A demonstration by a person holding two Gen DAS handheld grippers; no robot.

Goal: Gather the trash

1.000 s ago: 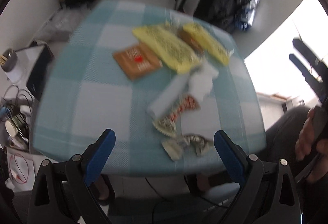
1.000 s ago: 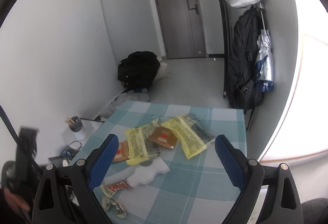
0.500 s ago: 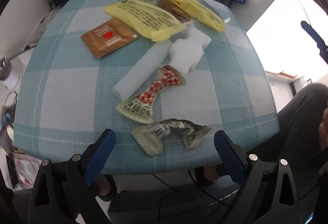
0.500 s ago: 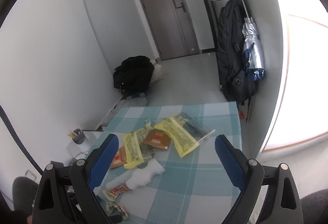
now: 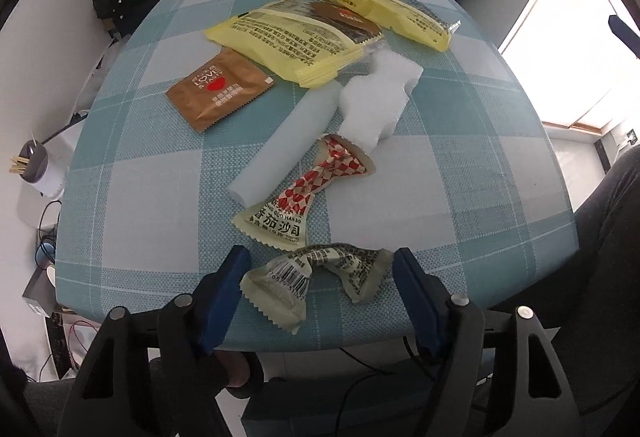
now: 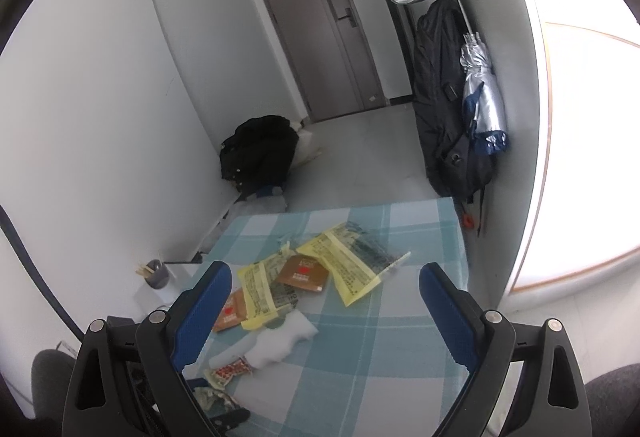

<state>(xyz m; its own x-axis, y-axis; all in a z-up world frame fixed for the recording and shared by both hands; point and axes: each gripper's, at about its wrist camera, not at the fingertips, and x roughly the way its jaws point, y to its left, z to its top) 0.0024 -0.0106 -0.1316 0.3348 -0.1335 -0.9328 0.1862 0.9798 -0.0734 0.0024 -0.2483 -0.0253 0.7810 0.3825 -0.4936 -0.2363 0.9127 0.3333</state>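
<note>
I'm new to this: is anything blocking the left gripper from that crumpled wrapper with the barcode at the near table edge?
Nothing visible does. The crumpled wrapper already lies between the left gripper's blue fingers, whose jaws have just been closing around it without clearly pressing it. The red-checked sachet lies just beyond, apart from it.

A home entryway: grey door (image 6: 320, 33), hung backpack (image 6: 444, 97) and umbrella (image 6: 482, 93), checked-cloth table (image 5: 160, 197).
</note>
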